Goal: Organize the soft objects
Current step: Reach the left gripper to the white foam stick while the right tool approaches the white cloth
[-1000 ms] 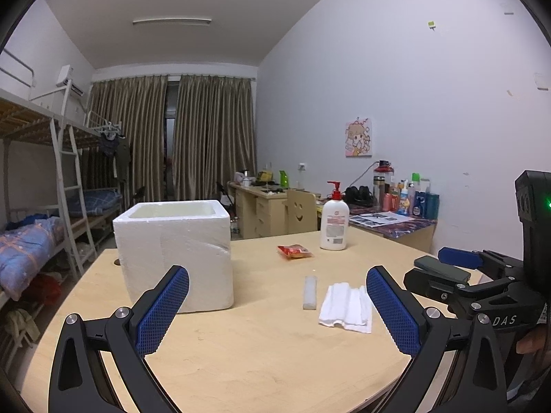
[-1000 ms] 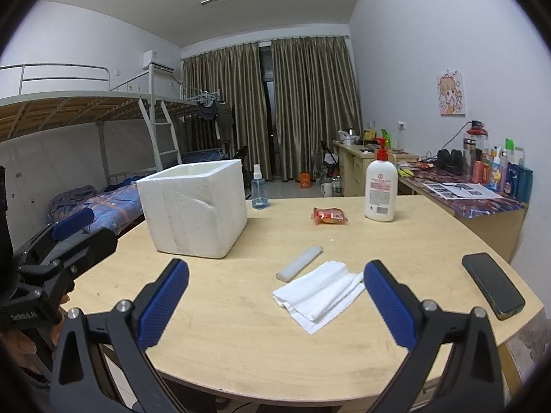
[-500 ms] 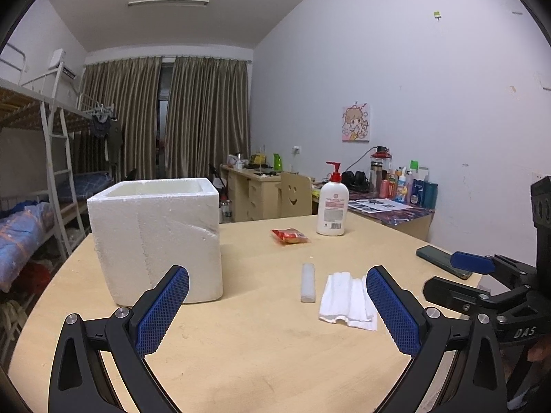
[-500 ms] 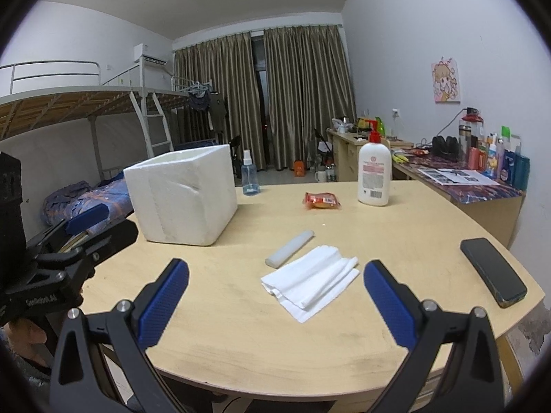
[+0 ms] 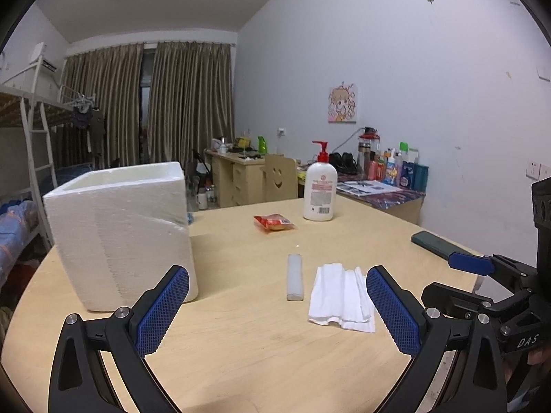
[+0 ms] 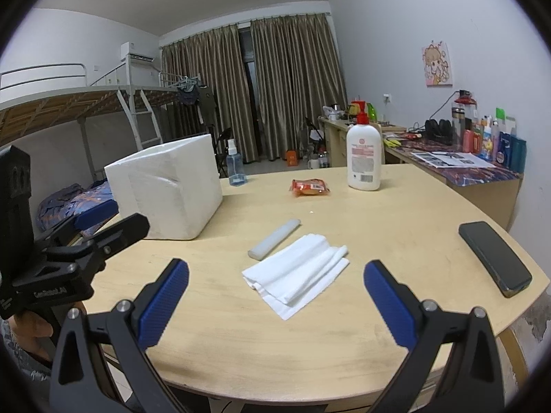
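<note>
Hovering above the near edge of the desk (image 6: 396, 206), I have both sets of fingers spread wide and holding nothing: my left gripper (image 5: 277, 306) and my right gripper (image 6: 275, 306) each frame the folded white cloth (image 6: 296, 277). That cloth lies flat on the bare wood, just in front of the foam box (image 6: 168, 186), with a pale stick (image 6: 275, 239) just beside its far edge, perhaps touching it. Behind the cloth sit a red snack packet (image 6: 310, 187) and a lotion bottle (image 6: 363, 158); a dark phone (image 6: 494, 258) lies well to the right of it. I judge the risk to be in the pinch: the cloth is thin and layered, so my fingers may catch only the top fold and let it unravel, or drag the stick along.
</note>
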A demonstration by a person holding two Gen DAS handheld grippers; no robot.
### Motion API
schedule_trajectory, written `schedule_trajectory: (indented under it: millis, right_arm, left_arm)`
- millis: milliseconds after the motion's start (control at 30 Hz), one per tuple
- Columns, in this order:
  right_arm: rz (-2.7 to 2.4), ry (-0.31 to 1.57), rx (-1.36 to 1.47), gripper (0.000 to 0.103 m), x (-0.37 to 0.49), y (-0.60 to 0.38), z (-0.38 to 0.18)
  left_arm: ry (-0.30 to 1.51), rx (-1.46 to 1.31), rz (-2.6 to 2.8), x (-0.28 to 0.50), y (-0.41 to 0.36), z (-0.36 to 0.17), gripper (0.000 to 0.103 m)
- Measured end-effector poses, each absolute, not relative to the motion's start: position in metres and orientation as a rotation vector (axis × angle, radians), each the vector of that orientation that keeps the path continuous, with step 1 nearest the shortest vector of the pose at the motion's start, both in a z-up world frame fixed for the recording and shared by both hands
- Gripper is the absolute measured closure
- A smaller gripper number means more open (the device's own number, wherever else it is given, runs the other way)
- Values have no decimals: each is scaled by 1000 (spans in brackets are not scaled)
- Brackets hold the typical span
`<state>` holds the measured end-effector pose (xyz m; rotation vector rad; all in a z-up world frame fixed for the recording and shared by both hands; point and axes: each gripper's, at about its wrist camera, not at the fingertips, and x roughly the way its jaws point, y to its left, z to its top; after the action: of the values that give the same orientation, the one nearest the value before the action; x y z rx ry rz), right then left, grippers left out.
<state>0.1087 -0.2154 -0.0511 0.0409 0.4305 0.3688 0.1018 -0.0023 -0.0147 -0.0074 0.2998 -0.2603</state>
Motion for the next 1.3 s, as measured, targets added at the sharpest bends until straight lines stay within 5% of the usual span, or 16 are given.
schedule_trajectory:
  millis: [1000, 1300]
  right_arm:
    - [332, 487, 104, 0, 148, -228, -62]
    - [314, 508, 89, 0, 160, -225, -66]
  left_arm:
    - [471, 56, -335, 202, -36, -11, 0]
    - [594, 50, -367, 237, -43, -32, 15]
